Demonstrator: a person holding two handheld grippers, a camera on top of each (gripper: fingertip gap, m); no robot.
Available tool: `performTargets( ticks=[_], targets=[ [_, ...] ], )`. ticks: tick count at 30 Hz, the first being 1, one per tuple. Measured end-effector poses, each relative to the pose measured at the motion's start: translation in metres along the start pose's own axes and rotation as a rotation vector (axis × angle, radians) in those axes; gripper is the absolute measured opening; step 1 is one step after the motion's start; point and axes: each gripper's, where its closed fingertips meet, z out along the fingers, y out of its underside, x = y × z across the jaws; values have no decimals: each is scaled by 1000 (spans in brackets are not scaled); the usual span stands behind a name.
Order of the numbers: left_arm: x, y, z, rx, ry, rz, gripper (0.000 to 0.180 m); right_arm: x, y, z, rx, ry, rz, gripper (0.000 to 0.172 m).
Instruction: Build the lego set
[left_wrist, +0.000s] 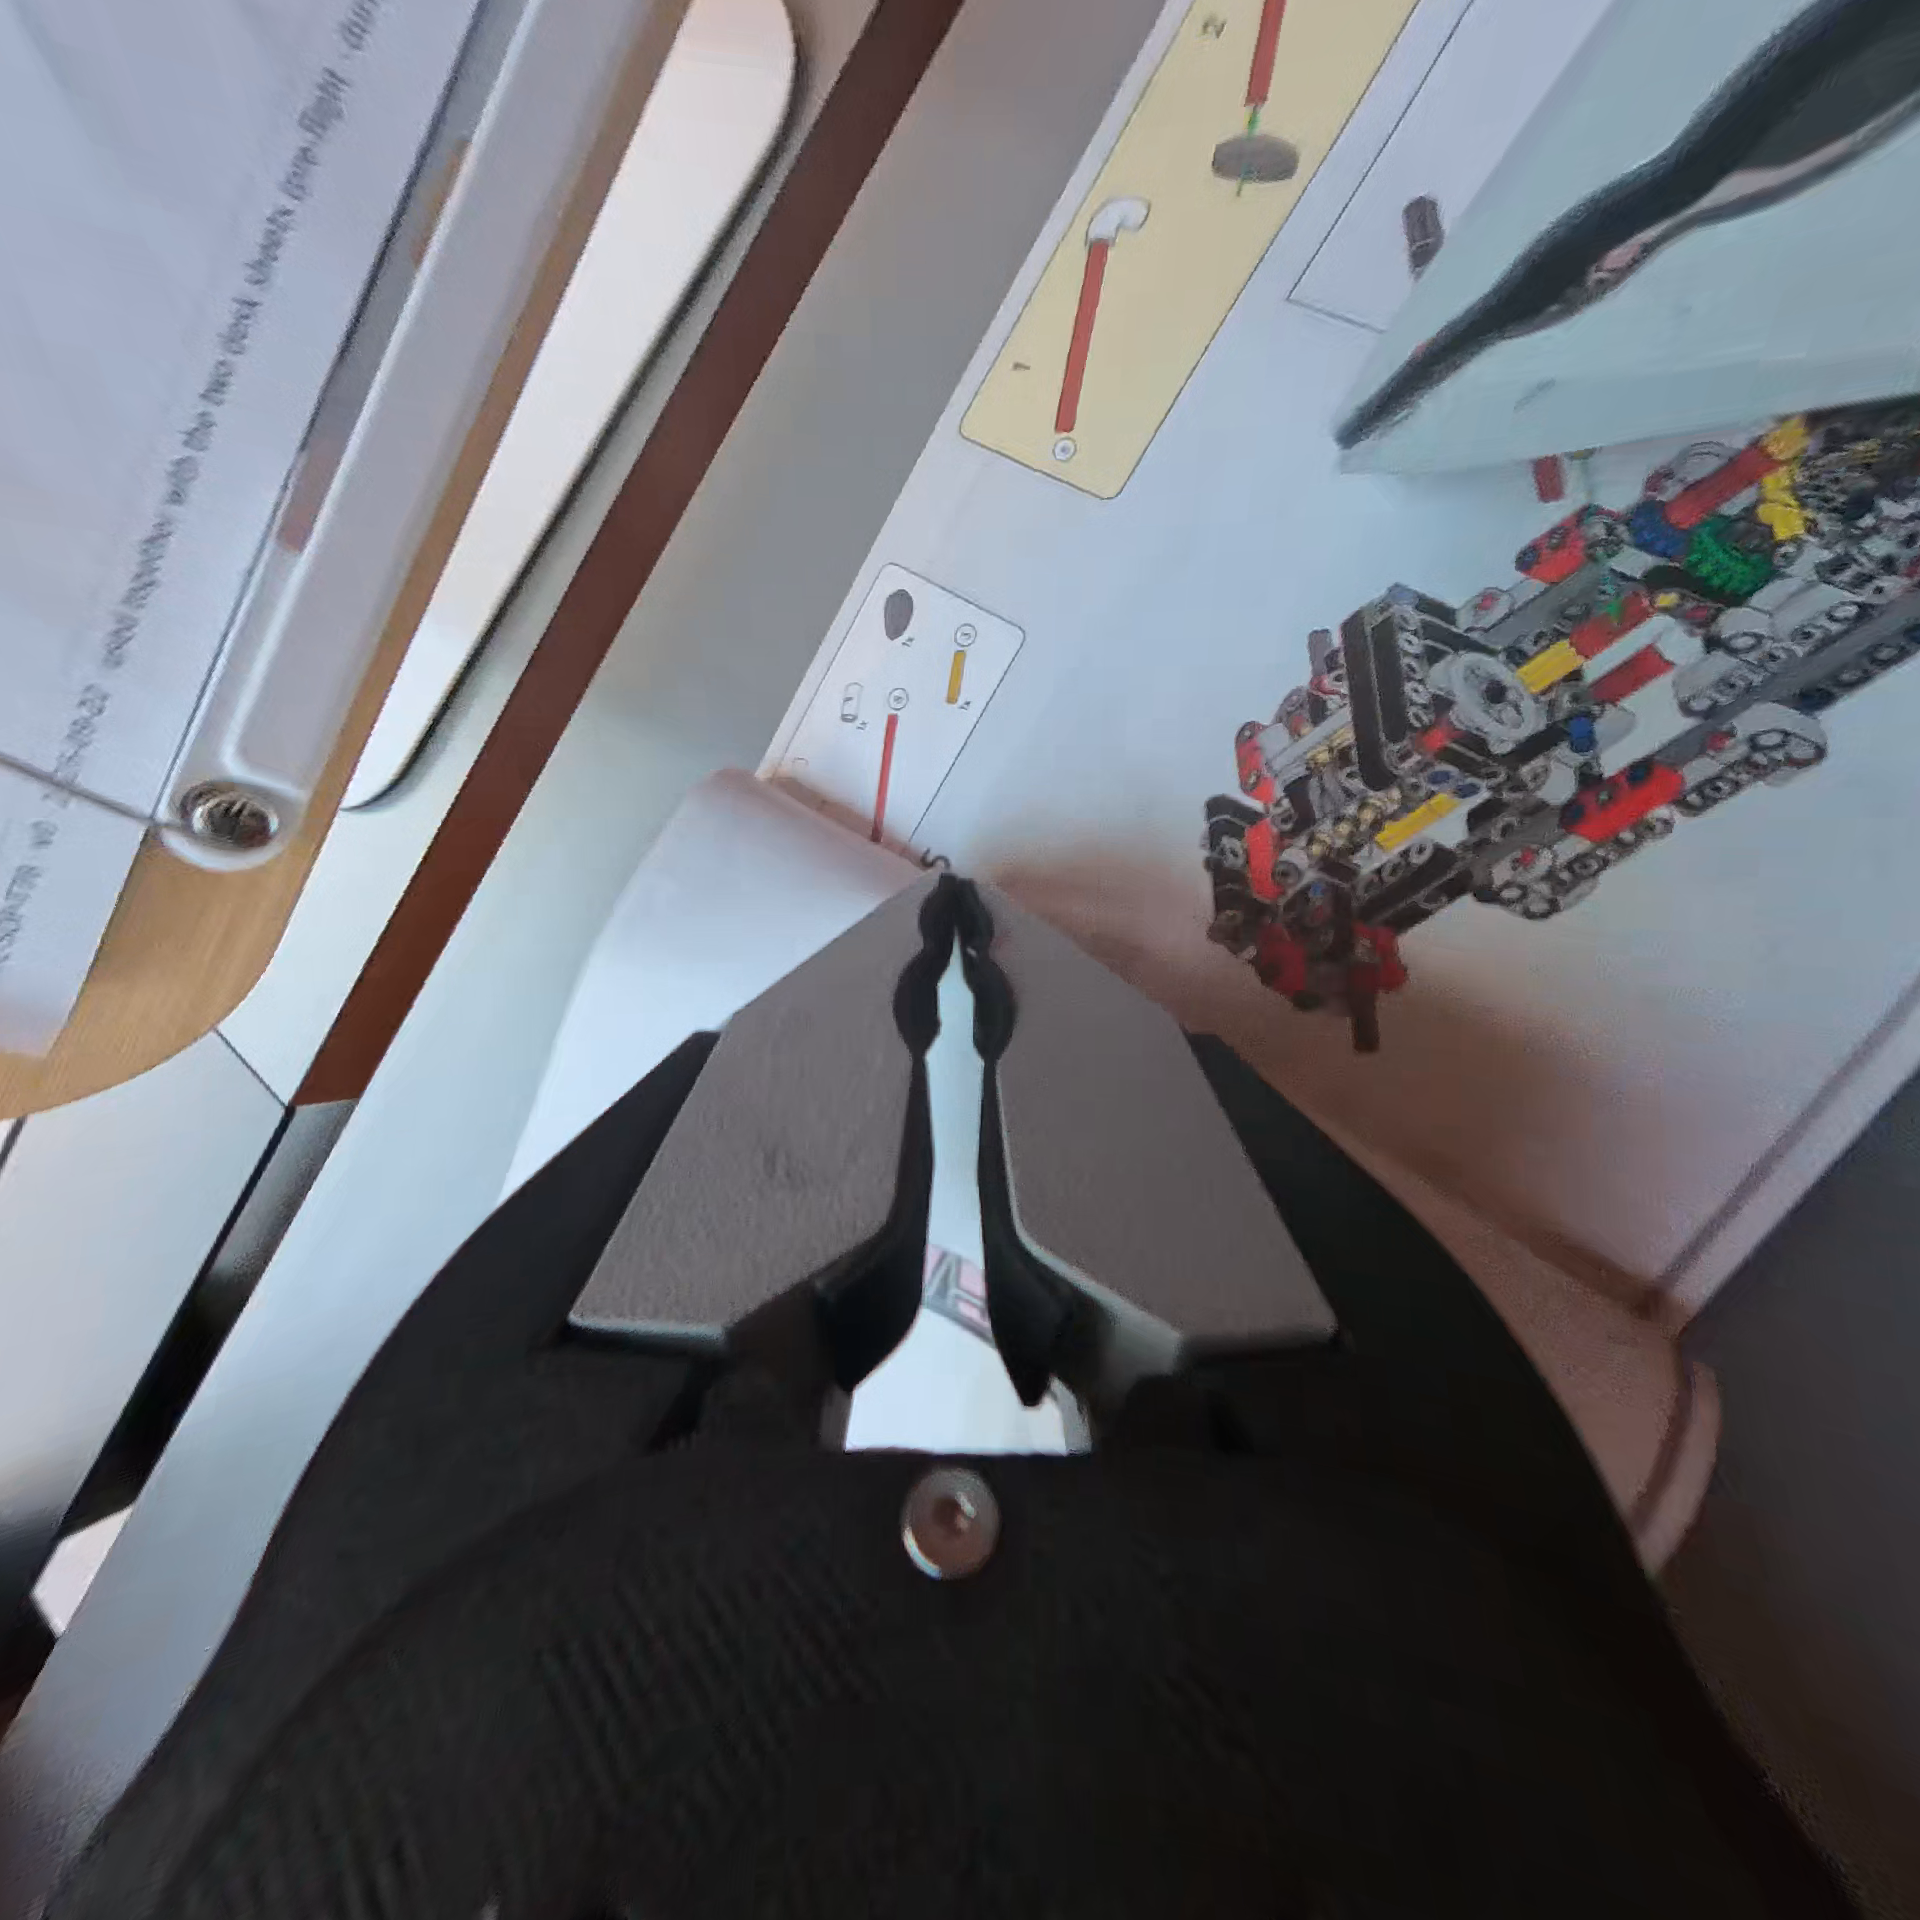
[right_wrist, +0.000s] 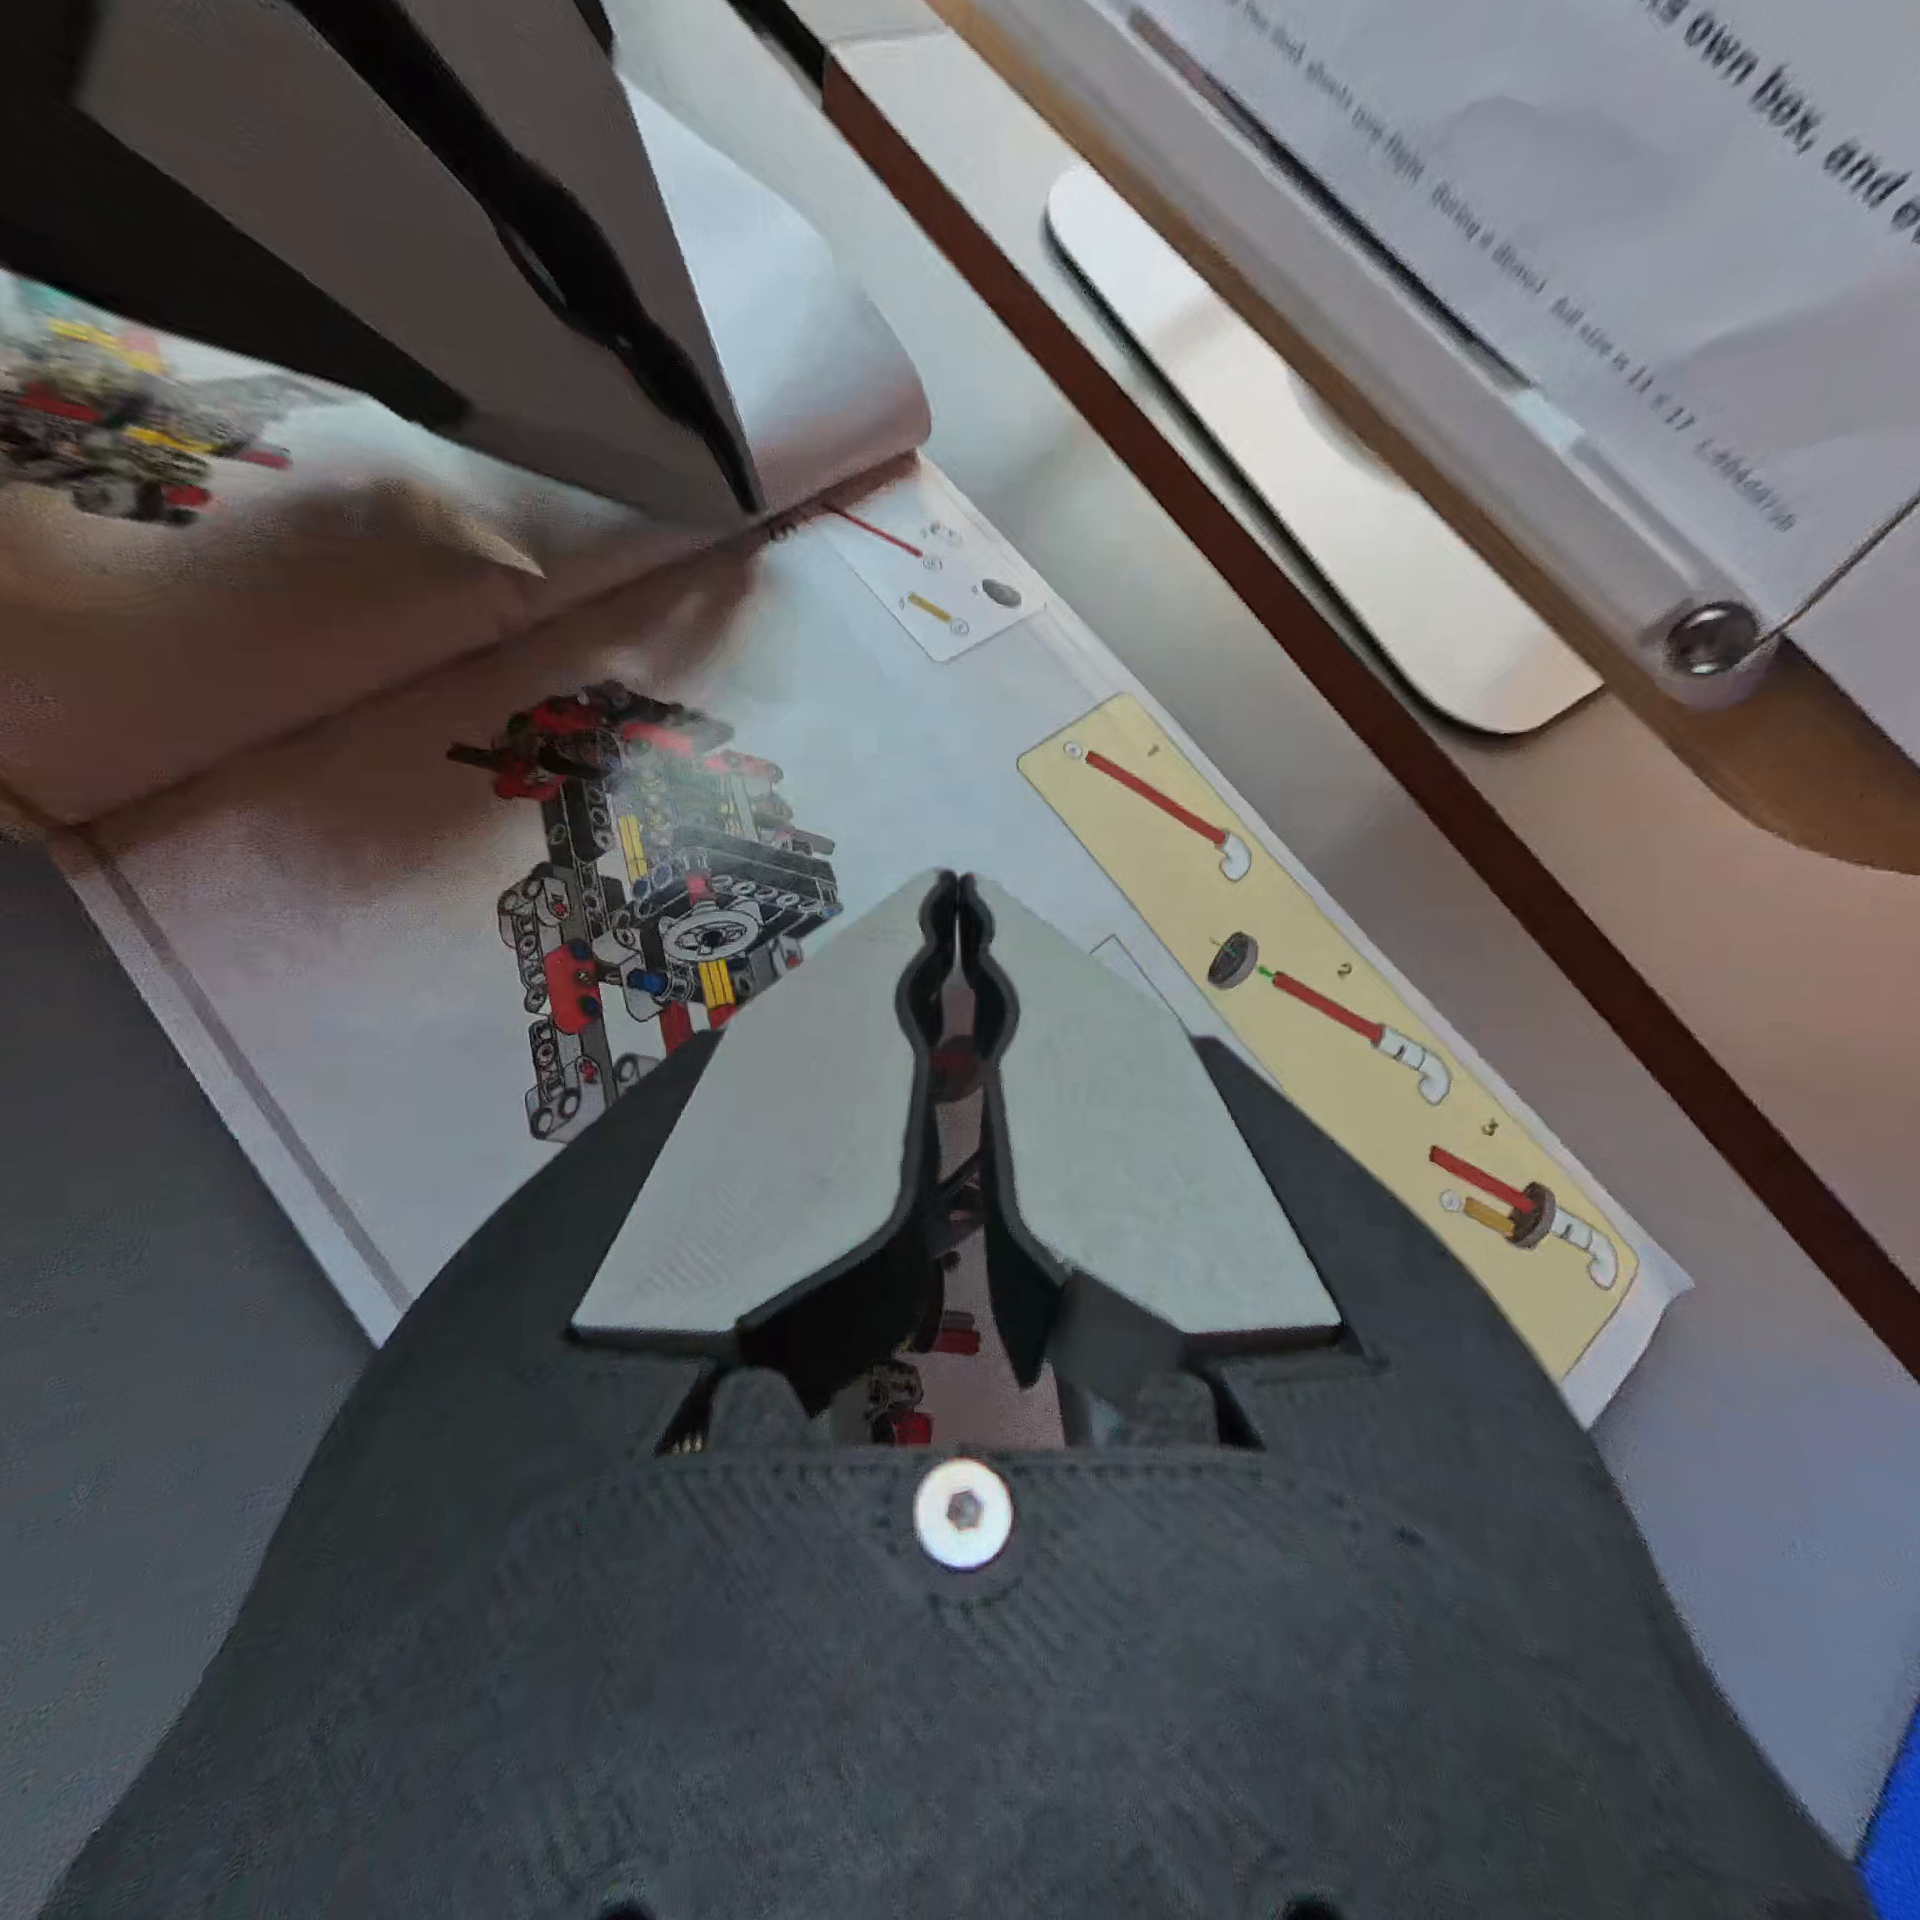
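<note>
An open instruction booklet (right_wrist: 914, 717) lies on a grey surface and shows a printed brick model (right_wrist: 644, 883) and a yellow step panel (right_wrist: 1340, 1018). My left gripper (left_wrist: 951, 891) is shut at the booklet's spine near the top edge, on a page (left_wrist: 665, 935) that curls up to its left. The right wrist view shows this gripper (right_wrist: 750, 501) with the lifted page (right_wrist: 821, 343) behind it. My right gripper (right_wrist: 956, 888) is shut and holds nothing, just above the right-hand page. It also shows in the left wrist view (left_wrist: 1662, 239), at the upper right.
A brown strip (right_wrist: 1351, 675) runs along the booklet's far side. Beyond it is a wooden surface with a white rounded stand foot (right_wrist: 1330, 488) and printed sheets under a metal bar with a screw (right_wrist: 1709, 639). A blue thing (right_wrist: 1896, 1787) shows at the lower right. Left tips to right tips: about 9 cm.
</note>
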Motion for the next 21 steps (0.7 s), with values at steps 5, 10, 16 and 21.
performTargets(
  ticks=[5,10,16,21],
  targets=[
    [1,5,-6,77,41,-41,0,-4,10,6,-71,-30,-4,0],
    [-4,8,-10,124,32,-24,0,-2,11,6,-77,-14,6,0],
    [-13,34,-10,115,50,-73,0,-2,11,7,-78,-10,0,0],
    [-15,36,-9,149,80,-111,0,-2,11,7,-78,-8,-2,0]
  ],
)
